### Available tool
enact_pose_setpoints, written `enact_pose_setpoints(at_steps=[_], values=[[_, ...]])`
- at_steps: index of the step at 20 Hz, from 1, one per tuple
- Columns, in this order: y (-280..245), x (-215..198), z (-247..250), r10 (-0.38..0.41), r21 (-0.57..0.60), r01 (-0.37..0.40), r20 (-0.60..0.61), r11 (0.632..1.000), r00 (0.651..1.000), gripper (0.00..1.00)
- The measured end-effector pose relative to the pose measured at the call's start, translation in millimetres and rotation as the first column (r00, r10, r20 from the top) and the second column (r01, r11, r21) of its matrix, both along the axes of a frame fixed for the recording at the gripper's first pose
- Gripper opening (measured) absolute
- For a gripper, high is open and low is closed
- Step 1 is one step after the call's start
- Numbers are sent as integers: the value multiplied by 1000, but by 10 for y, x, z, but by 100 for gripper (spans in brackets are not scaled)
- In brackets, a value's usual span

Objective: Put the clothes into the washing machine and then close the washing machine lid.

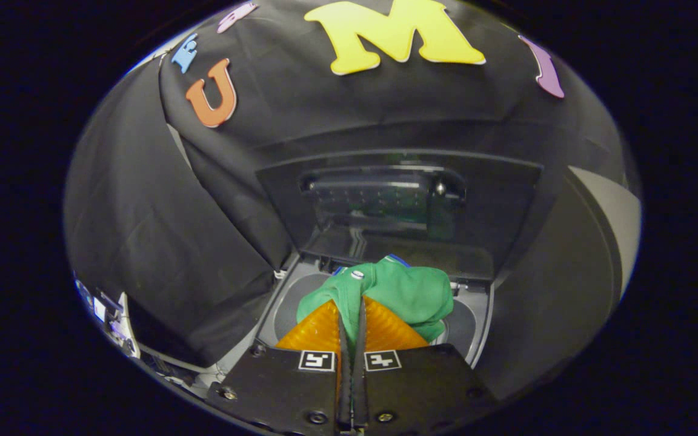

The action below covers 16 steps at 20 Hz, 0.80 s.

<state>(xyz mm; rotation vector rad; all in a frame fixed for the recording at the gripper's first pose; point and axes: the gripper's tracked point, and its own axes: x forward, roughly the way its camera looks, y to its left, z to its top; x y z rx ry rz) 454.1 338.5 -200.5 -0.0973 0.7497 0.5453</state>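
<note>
A green garment (409,293) with a blue collar edge and a white button hangs bunched from the gripper (352,315), whose orange jaws are pressed together on its cloth. It hangs over the washing machine (476,321) opening, whose dark lid (385,200) stands raised behind.

The washing machine (482,315), low in the frame's centre, stands with its lid (397,206) raised upright. A green garment (409,293), pinched between the gripper (352,312) fingers, hangs over the drum opening (291,303).
</note>
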Motion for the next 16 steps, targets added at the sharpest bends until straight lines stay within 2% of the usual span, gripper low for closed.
enact_pose_setpoints(at_steps=[4, 9, 13, 16], values=[[-60, 61, -434, -66, -35, 64, -60, 997, 996, 5], [-40, 131, -824, -96, -103, 87, -84, 991, 992, 5], [-68, 102, -843, -136, -120, 122, -121, 985, 983, 5], [-57, 124, -865, -126, -131, 111, -113, 985, 986, 5]])
